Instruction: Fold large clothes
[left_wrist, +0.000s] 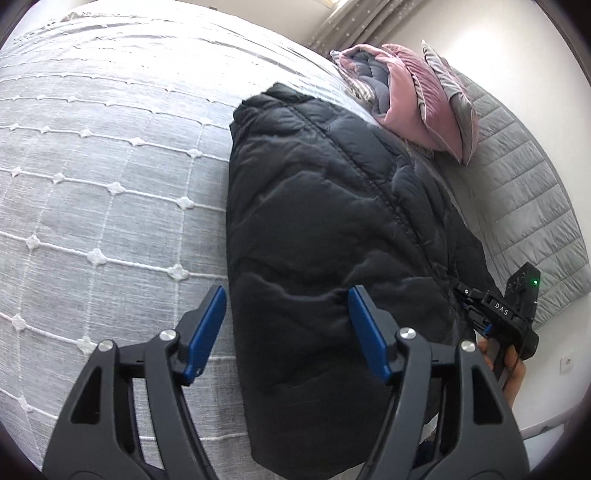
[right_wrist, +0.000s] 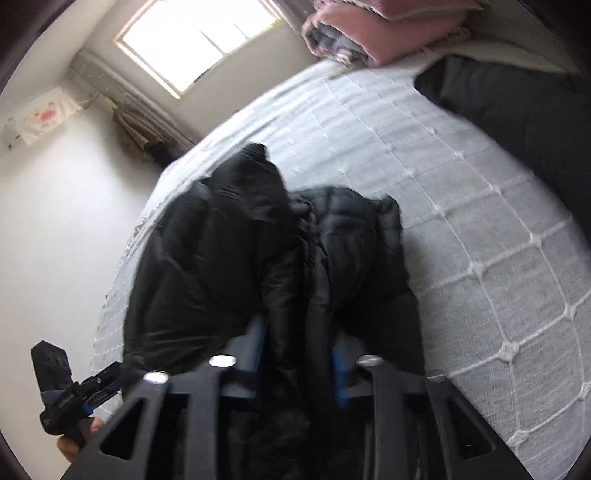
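- A black quilted puffer jacket (left_wrist: 332, 229) lies on a bed covered with a pale grey bedspread stitched in a white grid with small tufts (left_wrist: 92, 166).
- In the left wrist view the jacket shows as a long, folded bundle running away from the camera, a seam down its length.
- The left gripper (left_wrist: 286, 325) hovers over the near end of that bundle; its jaws stand wide apart, the blue pads (left_wrist: 207, 332) empty, one over the bedspread and the other over the jacket.
- The right gripper (right_wrist: 299, 354) is clamped on the jacket (right_wrist: 229, 266): in the right wrist view dark fabric fills the gap between the blue pads and bunches up in front of them.
- In the left wrist view, the right gripper (left_wrist: 476, 317) sits at the jacket's right edge, held in a bare hand (left_wrist: 513, 373), a green light lit on its body.
- A second dark padded mass (right_wrist: 524, 125) lies at the upper right of the right wrist view; I cannot tell whether it is part of the same garment.
- Pink and grey cushions (left_wrist: 413, 99) are stacked beyond the jacket's far end, beside a grey quilted headboard (left_wrist: 524, 192).
- A bright window (right_wrist: 199, 40) is set in the white wall.
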